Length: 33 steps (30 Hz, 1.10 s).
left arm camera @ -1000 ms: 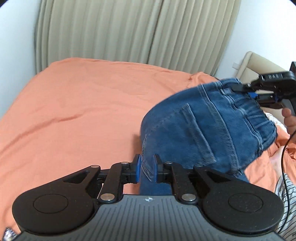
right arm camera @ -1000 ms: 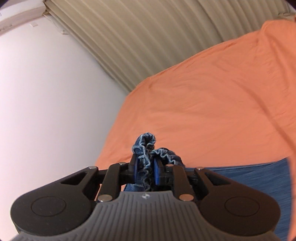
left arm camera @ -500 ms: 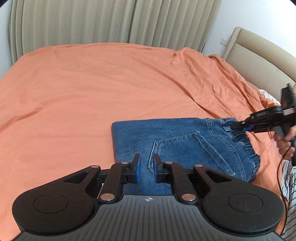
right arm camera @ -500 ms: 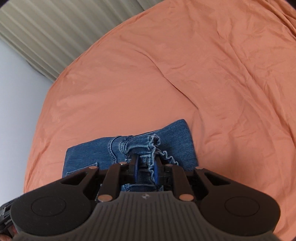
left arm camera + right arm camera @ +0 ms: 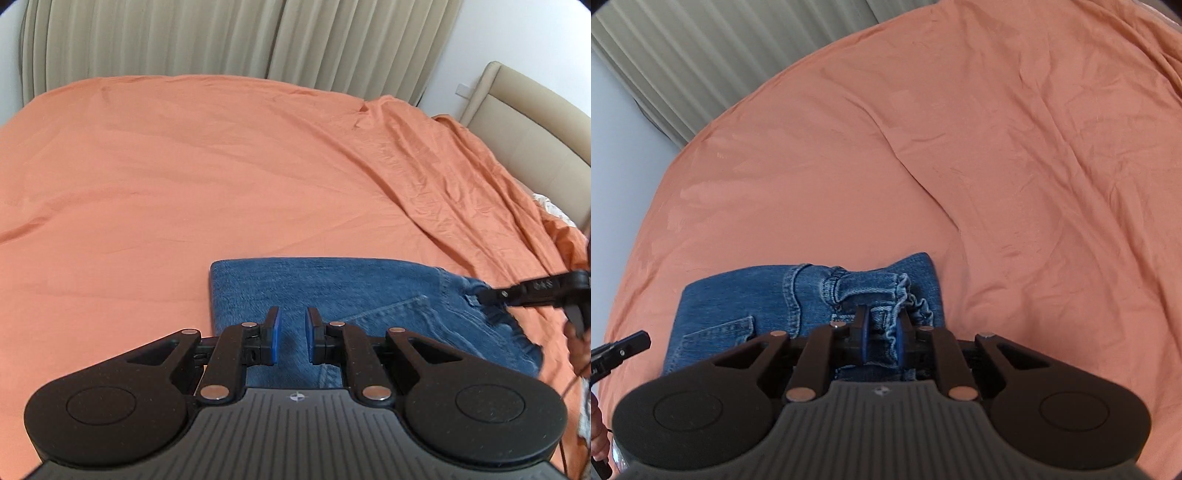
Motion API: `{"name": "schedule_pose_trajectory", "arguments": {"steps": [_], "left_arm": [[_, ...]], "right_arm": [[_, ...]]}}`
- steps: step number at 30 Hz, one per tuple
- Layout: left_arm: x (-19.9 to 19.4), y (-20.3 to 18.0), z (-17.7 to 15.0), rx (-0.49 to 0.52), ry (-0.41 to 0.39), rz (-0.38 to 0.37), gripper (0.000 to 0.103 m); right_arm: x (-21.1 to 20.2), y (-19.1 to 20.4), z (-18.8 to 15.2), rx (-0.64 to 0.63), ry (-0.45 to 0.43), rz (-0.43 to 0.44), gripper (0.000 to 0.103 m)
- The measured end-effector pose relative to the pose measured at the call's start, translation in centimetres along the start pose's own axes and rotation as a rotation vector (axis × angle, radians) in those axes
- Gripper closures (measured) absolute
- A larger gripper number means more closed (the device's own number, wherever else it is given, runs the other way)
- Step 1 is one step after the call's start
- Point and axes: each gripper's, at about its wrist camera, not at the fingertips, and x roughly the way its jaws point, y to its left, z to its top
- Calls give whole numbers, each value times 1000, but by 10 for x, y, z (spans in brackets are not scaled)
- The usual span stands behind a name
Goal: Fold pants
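Pants [image 5: 354, 295] lie folded flat on the orange sheet [image 5: 184, 177]; right gripper [image 5: 882, 332] is closing, pinching their gathered waistband, while left gripper [image 5: 291, 336] hovers above them, jaws narrowly parted, gripping nothing

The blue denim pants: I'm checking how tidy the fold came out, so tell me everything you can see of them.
The blue denim pants lie folded into a flat, roughly rectangular bundle on the orange bedsheet. A stitched back pocket faces up, and the frilled elastic waistband forms one end. The far-left folded edge looks straight. The right gripper is closing with bunched waistband fabric between its fingers; the left gripper hovers over the opposite half with nothing visibly clamped.
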Motion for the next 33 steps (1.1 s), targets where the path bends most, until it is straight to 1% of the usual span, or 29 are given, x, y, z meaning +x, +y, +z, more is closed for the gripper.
{"name": "schedule_pose_trajectory", "arguments": {"steps": [2,5,7,9,11,14,17,19,21,23,25,26,28,31,33], "left_arm": [[16,3,0,-2,28,13,89],[37,5,-6,44,91,103,89],[37,6,-9,59,98,138,89],[28,3,-9,74,92,155,89],[10,-4,-12,93,75,146,89],[-25,-19,-21,128,37,125,89],[-52,-34,-35,176,15,77,89],[-64,-43,-45,197,16,68,88],[-75,-49,-56,204,21,68,88],[-86,-52,-66,204,21,65,84],[-94,-54,-77,202,28,61,73],[-98,-56,-82,213,36,65,70],[-104,-60,-94,257,52,102,63],[-110,-65,-112,325,95,148,55],[-111,-66,-123,361,145,166,53]], "right_arm": [[3,-3,-2,17,0,0,94],[12,-3,-5,-11,-7,-22,93],[10,2,-5,-35,-12,-27,92],[0,10,-6,-89,-31,-30,87],[-15,19,-13,-166,-67,-36,79],[-41,27,-30,-234,-142,-58,78],[-69,39,-58,-355,-233,-73,78],[-78,46,-78,-428,-257,-85,79],[-80,46,-96,-447,-246,-99,79],[-80,42,-112,-427,-234,-92,79],[-75,33,-126,-401,-220,-79,79],[-71,29,-130,-386,-203,-72,79],[-62,19,-137,-342,-170,-61,79],[-59,8,-140,-285,-192,-32,79],[-58,8,-140,-282,-193,-30,79]]}}
